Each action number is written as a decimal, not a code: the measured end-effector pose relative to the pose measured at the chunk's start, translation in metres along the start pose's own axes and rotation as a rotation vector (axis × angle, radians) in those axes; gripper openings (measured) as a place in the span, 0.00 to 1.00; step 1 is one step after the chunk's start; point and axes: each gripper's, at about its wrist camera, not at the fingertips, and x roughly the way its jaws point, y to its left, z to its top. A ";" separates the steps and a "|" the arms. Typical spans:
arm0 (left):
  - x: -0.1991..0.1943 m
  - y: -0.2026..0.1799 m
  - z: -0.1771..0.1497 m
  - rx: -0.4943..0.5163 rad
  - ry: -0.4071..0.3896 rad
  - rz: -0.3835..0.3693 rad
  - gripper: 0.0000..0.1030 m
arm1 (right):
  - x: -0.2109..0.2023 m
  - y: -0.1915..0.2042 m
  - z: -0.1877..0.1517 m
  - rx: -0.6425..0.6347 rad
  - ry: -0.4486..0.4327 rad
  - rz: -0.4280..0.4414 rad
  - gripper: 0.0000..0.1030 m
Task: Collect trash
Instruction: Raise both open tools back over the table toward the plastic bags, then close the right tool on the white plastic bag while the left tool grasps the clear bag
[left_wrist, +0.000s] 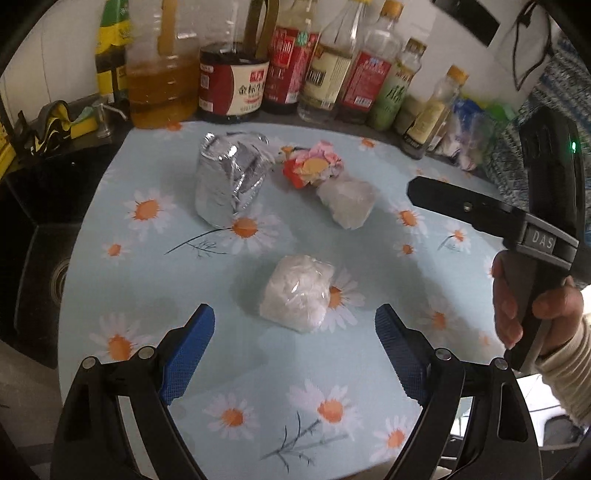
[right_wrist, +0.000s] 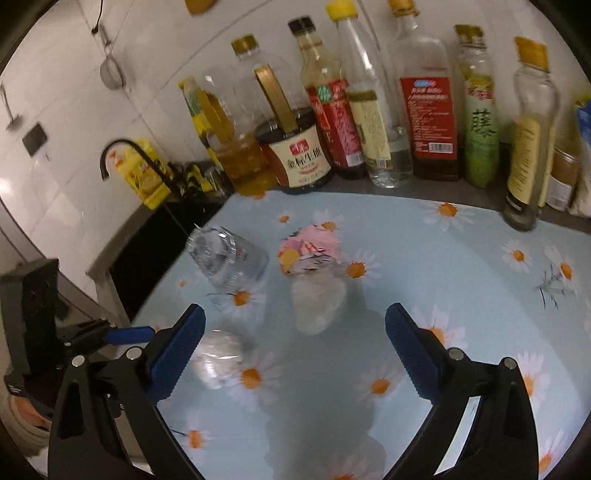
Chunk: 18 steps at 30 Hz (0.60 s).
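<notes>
Bottle (left_wrist: 376, 59) tops cropped above.

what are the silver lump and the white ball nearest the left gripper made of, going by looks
Silver lump: looks like crumpled metallised foil or foil-lined packaging, shiny, with sharp creases and mirror-like glints.
White ball: seems to be soft white paper or tissue wrapped in thin clear plastic film; glossy wrinkles catch the light over a matte white core. Whether the filling is paper or something else cannot be told.

Pale-blue daisy-print tablecloth (left_wrist: 258, 369), silver foil wrapper (left_wrist: 229, 184), pink-and-red crumpled wrapper (left_wrist: 314, 164).
</notes>
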 end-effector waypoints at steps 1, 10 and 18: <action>0.006 -0.001 0.001 -0.003 0.008 0.007 0.84 | 0.006 -0.002 0.001 -0.017 0.014 0.001 0.92; 0.042 -0.004 0.015 -0.023 0.047 0.091 0.84 | 0.042 -0.015 0.008 -0.054 0.089 0.029 0.82; 0.055 -0.005 0.017 -0.016 0.050 0.128 0.79 | 0.064 -0.023 0.015 -0.062 0.139 0.044 0.76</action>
